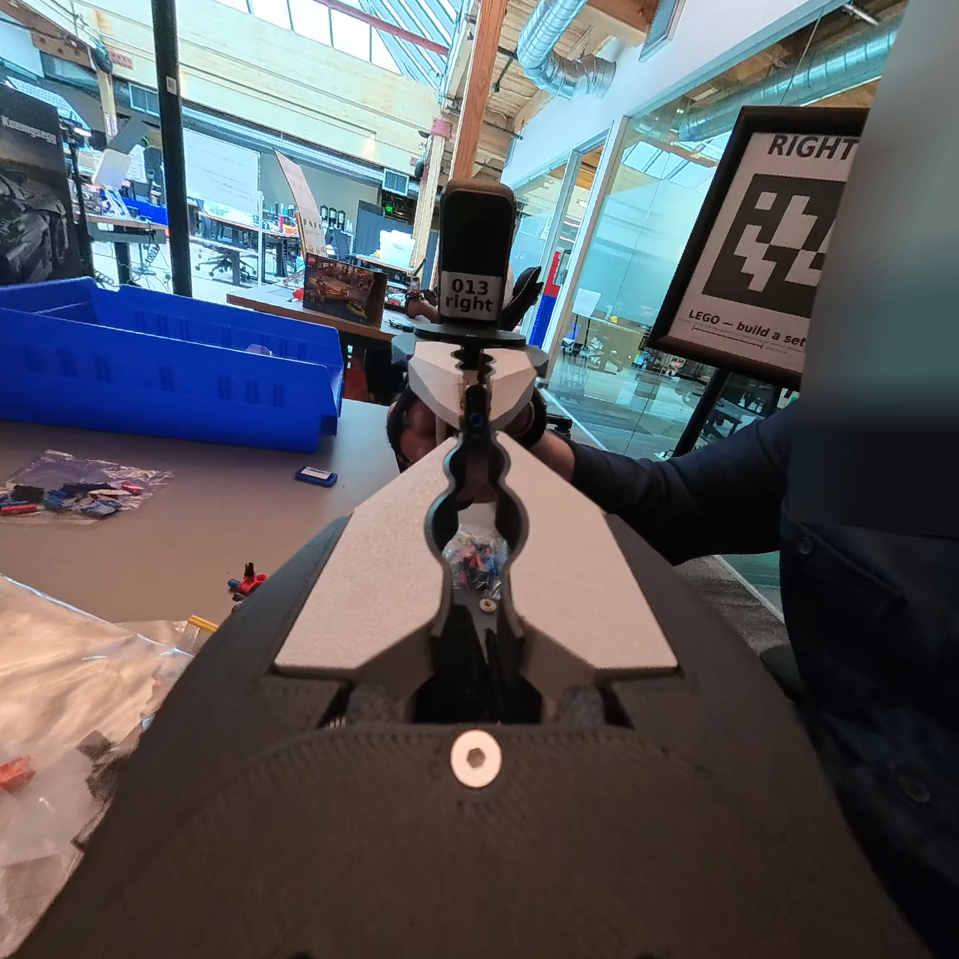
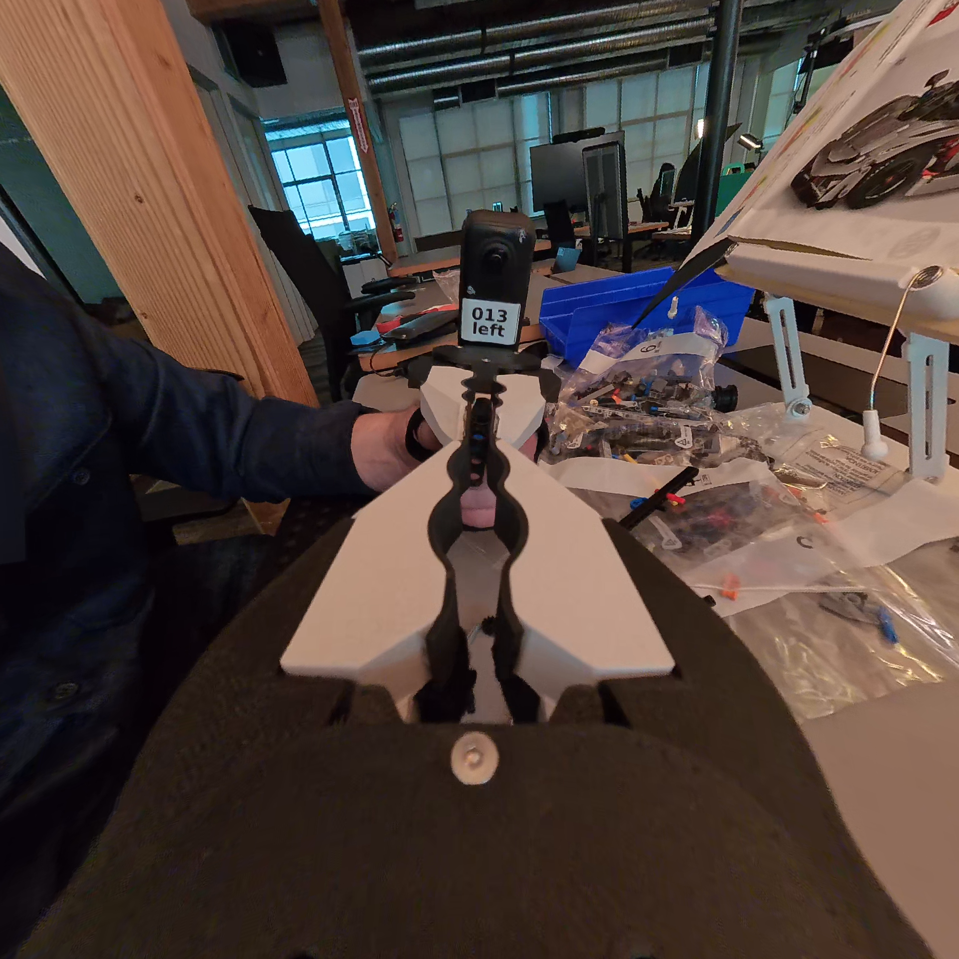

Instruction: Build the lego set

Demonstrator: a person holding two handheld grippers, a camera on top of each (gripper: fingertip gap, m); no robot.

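Observation:
My two grippers meet tip to tip in the air beside the table edge. A thin black Lego beam point(image 1: 474, 410) with holes and a blue pin is between them; it also shows in the right wrist view point(image 2: 476, 446). My left gripper point(image 1: 475, 441) is shut on one end of it. My right gripper point(image 2: 477, 451) is shut on the other end. The right gripper shows beyond the beam in the left wrist view point(image 1: 475, 381), and the left gripper does in the right wrist view point(image 2: 480, 402). A hand holds each gripper.
A blue bin point(image 1: 171, 363), a bag of parts point(image 1: 78, 493), a loose red piece point(image 1: 249, 581) and a yellow axle point(image 1: 202, 622) lie on the table. Several part bags point(image 2: 648, 405), a black beam with pins point(image 2: 659, 501) and a box on a white stand point(image 2: 856, 155) are on the right. The tips of both grippers are at nearly the same place.

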